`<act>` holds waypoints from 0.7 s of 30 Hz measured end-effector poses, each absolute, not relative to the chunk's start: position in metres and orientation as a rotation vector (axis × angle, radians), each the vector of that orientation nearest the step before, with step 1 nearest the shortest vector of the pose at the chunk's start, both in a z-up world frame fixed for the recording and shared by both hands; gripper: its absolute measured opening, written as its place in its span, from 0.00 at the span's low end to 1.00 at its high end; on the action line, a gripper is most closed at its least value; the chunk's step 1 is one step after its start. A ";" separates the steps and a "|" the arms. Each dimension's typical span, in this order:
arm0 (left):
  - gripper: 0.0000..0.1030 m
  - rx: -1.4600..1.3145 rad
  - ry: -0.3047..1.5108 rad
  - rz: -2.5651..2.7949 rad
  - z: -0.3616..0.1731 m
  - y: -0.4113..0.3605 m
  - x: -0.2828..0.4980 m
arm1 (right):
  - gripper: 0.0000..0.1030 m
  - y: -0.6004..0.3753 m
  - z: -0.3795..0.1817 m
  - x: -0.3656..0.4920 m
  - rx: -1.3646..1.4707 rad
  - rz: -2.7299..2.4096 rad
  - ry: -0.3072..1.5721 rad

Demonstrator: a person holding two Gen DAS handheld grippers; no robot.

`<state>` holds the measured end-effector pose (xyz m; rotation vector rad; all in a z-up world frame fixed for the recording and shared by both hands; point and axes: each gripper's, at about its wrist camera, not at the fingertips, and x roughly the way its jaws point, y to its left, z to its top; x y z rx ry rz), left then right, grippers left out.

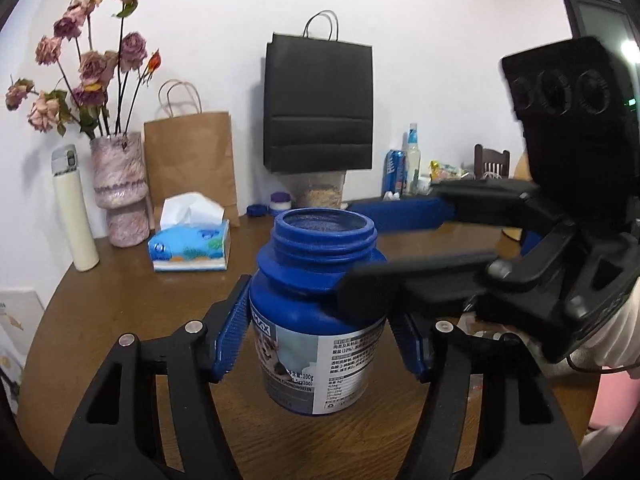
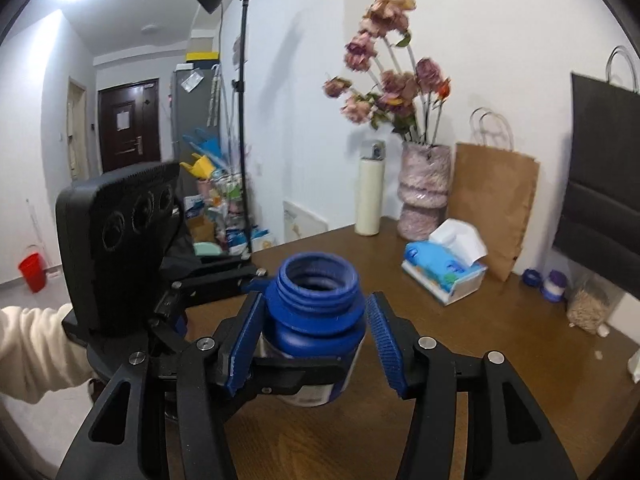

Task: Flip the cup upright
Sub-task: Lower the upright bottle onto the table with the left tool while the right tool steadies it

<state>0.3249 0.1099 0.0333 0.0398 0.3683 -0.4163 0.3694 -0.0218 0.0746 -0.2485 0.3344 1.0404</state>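
On my left wrist camera the left tool (image 1: 316,320) brackets the blue cup (image 1: 318,320), a lidless jar standing upright, mouth up, on the brown worktop (image 1: 120,304). Its left pad lies at the jar wall; the right pad is partly masked by the right tool (image 1: 360,252), so I cannot tell if it grips. The right tool's fingers straddle the jar's neck. My right wrist view alone shows the right tool (image 2: 312,340) spread wide, its right pad clear of the cup (image 2: 316,316), and the left tool's finger (image 2: 296,376) crossing the label. The jar's base is hidden there.
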 end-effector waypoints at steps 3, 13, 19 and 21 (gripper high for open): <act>0.59 0.023 0.373 -0.408 0.029 0.112 0.325 | 0.57 -0.020 0.074 0.367 -0.262 1.042 0.323; 0.59 -0.039 0.387 -0.383 0.018 0.111 0.306 | 0.58 -0.040 0.044 0.362 -0.155 1.051 0.428; 0.59 -0.069 0.542 -0.395 -0.015 0.098 0.312 | 0.59 -0.042 0.009 0.367 -0.137 1.041 0.566; 0.59 -0.067 0.589 -0.404 -0.019 0.094 0.314 | 0.58 -0.042 0.005 0.367 -0.120 1.068 0.594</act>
